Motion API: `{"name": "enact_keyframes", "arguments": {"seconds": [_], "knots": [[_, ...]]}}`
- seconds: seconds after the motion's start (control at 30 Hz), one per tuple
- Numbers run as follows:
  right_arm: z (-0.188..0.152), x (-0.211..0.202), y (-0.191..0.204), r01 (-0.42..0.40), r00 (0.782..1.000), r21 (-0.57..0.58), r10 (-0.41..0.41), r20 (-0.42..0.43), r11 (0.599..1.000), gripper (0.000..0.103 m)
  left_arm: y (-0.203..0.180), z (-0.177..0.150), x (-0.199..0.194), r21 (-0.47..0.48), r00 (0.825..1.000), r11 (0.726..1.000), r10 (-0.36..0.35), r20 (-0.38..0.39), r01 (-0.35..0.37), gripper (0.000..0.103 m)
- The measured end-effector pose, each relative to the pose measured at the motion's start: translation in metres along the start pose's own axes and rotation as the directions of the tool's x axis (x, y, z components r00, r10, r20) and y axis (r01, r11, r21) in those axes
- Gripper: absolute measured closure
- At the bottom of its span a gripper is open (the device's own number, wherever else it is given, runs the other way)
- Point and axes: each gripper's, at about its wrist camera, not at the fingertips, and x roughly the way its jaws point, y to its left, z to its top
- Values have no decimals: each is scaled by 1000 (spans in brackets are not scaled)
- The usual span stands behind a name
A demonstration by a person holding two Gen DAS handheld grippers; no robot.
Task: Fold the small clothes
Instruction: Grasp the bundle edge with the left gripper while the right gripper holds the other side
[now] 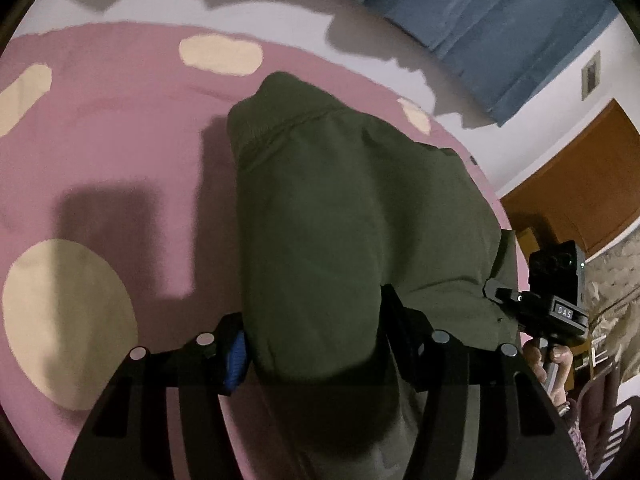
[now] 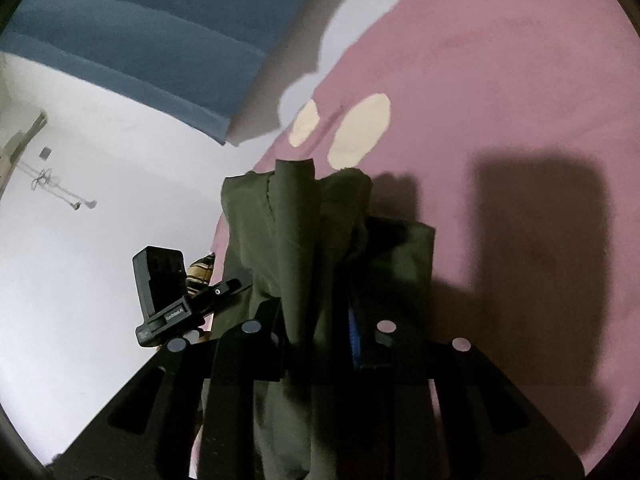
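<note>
A dark olive green garment [image 1: 340, 208] with a gathered elastic band hangs lifted above a pink bedsheet [image 1: 120, 128] with cream spots. My left gripper [image 1: 316, 356] is shut on one bunched end of it; the cloth fills the gap between the fingers and drapes over them. In the right wrist view the same green garment [image 2: 296, 240] rises in folds between the fingers of my right gripper [image 2: 320, 344], which is shut on its other end. The other gripper's camera block [image 1: 554, 296] shows at the right of the left wrist view, and at the left of the right wrist view [image 2: 164, 296].
The pink sheet [image 2: 500, 100] spreads wide under both grippers. A blue curtain [image 1: 500, 24] hangs on a white wall [image 2: 100, 160] beyond the bed. A wooden door [image 1: 580, 184] and cluttered furniture stand at the far right.
</note>
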Motion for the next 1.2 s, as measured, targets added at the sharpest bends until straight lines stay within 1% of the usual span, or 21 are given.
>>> {"name": "enact_keyframes", "arguments": {"seconds": [0.07, 0.17, 0.27, 0.43, 0.53, 0.9, 1.0, 1.07, 1.1, 1.17, 1.2], "knots": [[-1, 1, -8, -13, 1000, 29, 13, -3, 999, 82, -1, -1, 6, 1, 1000, 1000, 7, 7, -7, 43], [-3, 0, -18, -38, 999, 59, 38, 2, 998, 82, -2, -5, 4, 32, 999, 999, 23, 30, -24, 41], [-5, -2, -21, -55, 998, 74, 55, 7, 996, 82, 0, -3, 3, 29, 999, 999, 20, 30, -21, 41], [-4, -5, -21, -56, 998, 78, 55, 8, 995, 82, -1, 0, 4, 24, 999, 999, 22, 29, -23, 41], [-4, -5, -23, -64, 998, 83, 63, 11, 995, 81, -8, 6, 11, 23, 999, 999, 23, 27, -24, 41], [-5, -4, -23, -71, 997, 90, 70, 11, 993, 80, -10, 6, 12, 19, 999, 1000, 23, 23, -24, 40], [-5, -6, -25, -82, 997, 107, 81, 11, 991, 73, -9, 5, 11, 28, 999, 999, 27, 31, -27, 33], [-7, -8, -27, -87, 996, 129, 85, 21, 988, 61, -10, 3, 8, 46, 999, 998, 28, 38, -30, 28], [-7, -10, -26, -89, 996, 133, 86, 25, 987, 58, -10, 2, 6, 53, 999, 998, 26, 40, -28, 27], [-9, -16, -25, -93, 995, 135, 88, 43, 986, 46, -10, -1, 1, 55, 999, 998, 9, 46, -12, 24], [-9, -21, -24, -94, 995, 136, 87, 57, 986, 44, -8, -3, -2, 52, 999, 999, -3, 49, 0, 23]]}}
